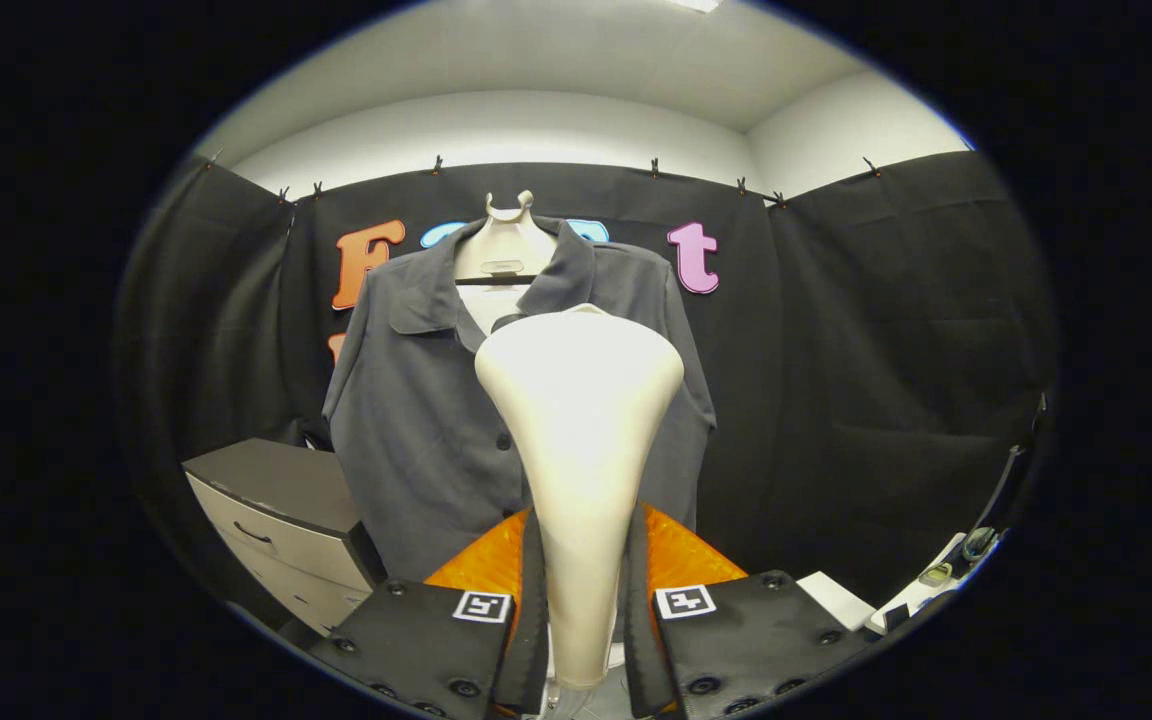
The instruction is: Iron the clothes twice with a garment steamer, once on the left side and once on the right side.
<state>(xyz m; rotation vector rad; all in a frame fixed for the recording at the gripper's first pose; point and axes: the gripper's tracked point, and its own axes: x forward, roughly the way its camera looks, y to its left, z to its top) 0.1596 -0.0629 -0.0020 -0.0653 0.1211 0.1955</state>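
A dark grey collared shirt point(416, 420) hangs on a white mannequin torso point(504, 245) straight ahead, against the black cloth wall. A cream garment steamer point(581, 400) stands upright between my fingers, its wide head covering the middle and right of the shirt's front. My gripper point(581, 610) is shut on the steamer's narrow handle, with both black fingers point(534, 600) pressing its sides. The head sits a little short of the shirt; I cannot tell whether it touches the fabric.
A grey drawer cabinet point(276, 510) stands low to the left of the shirt. White items and a cable point(976, 545) lie on a surface low to the right. Orange finger parts point(681, 555) flank the handle.
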